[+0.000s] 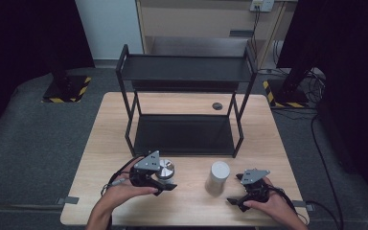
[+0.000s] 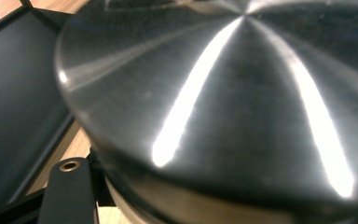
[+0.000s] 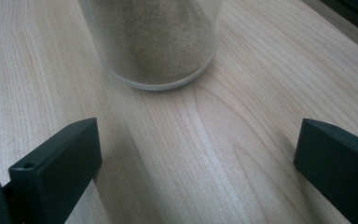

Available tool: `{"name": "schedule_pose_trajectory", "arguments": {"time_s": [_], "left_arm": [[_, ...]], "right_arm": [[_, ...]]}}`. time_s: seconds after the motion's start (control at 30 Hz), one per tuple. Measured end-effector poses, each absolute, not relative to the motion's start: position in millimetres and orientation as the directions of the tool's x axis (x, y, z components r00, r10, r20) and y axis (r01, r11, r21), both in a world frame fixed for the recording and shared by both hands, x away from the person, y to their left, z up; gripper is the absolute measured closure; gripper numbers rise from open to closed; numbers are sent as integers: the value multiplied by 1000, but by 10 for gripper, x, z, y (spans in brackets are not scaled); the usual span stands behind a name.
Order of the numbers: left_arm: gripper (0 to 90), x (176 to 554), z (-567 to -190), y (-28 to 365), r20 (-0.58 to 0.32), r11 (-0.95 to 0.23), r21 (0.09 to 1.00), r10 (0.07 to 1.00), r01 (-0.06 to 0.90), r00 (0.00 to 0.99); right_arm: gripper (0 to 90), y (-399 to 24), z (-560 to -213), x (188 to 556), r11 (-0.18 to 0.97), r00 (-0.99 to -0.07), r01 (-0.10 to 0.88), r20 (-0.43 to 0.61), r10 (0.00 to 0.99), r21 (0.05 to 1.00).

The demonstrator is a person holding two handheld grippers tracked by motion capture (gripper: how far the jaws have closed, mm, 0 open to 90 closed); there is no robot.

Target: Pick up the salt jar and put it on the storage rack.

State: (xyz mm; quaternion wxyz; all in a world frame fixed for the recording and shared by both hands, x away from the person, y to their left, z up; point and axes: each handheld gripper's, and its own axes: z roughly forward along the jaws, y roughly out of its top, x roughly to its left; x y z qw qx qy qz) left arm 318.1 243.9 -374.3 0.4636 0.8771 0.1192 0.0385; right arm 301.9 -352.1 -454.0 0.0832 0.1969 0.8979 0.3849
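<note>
Two grippers at work: my left gripper [image 1: 165, 184] clamps a round, brushed-steel lid [image 2: 242, 107], while my right gripper's [image 3: 196, 158] jaws stand wide just short of a frosted, sand-filled jar [image 3: 151, 42].

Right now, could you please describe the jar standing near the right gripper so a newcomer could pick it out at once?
On the wooden table, in front of the black two-tier shelf, look near the front edge. The pale jar stands upright, left of the right gripper. Unlike the shiny steel-lidded container in the left gripper, it is matt, whitish and filled with sandy powder.
</note>
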Motion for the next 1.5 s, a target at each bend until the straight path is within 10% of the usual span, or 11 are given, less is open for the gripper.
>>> {"name": "schedule_pose_trajectory", "arguments": {"time_s": [1.5], "left_arm": [[299, 3840, -2284, 2340, 29, -567, 813, 264, 131, 964]], "right_arm": [[17, -3523, -4540, 3022, 626, -909, 289, 3, 416, 724]]}}
